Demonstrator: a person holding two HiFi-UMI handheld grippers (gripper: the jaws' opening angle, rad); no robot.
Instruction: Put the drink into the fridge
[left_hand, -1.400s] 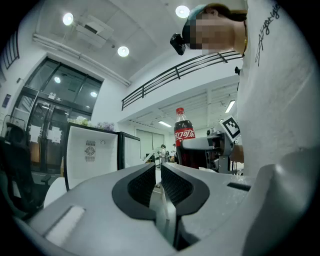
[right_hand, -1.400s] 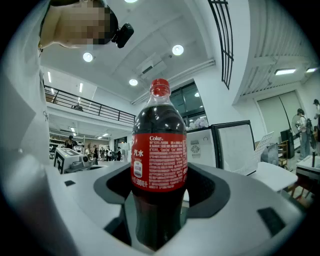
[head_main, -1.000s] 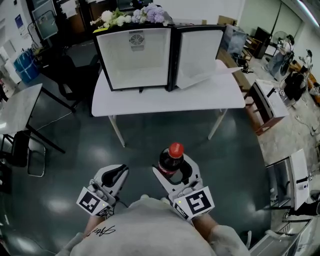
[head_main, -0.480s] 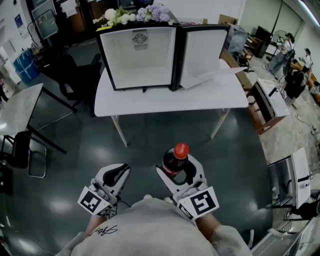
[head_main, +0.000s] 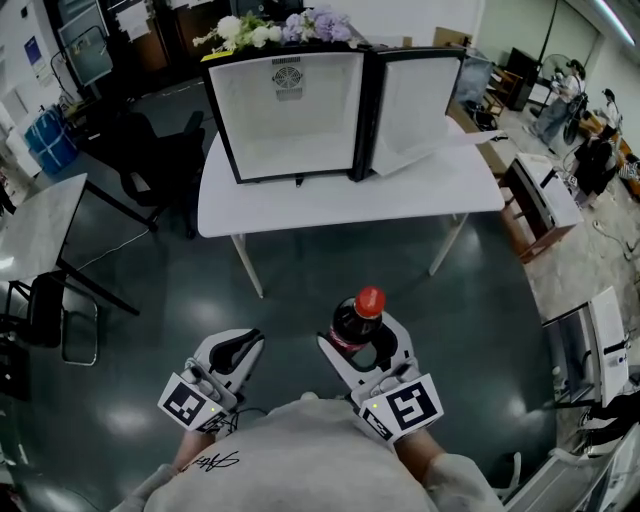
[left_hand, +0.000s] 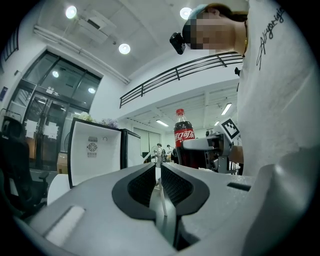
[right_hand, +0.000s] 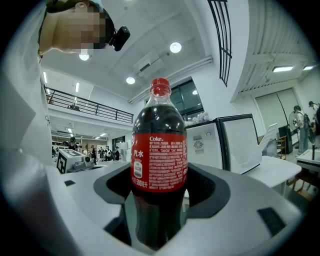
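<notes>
Evidently, the right gripper (head_main: 360, 336) was clamped on the drink bottle (head_main: 357, 318), its two jaws pressed against the dark lower body beneath the red label. The bottle stood upright in the grasp, red cap uppermost, held low in front of the person's torso and above the dark floor (head_main: 300, 290). The left gripper (head_main: 240, 345) was held just beside it, jaws closed together with nothing between them.

The fridge (head_main: 290, 120) stood on the white table (head_main: 340, 205), well apart from the bottle and ahead of both grippers. Its door (head_main: 415, 100) was swung open to the right, exposing a white interior with a small fan grille on the back wall. No items could be made out inside. A bunch of pale flowers (head_main: 275, 28) lay on top of the cabinet. A black chair (head_main: 150, 150) stood to the left of the table. The drink was not in the fridge.
</notes>
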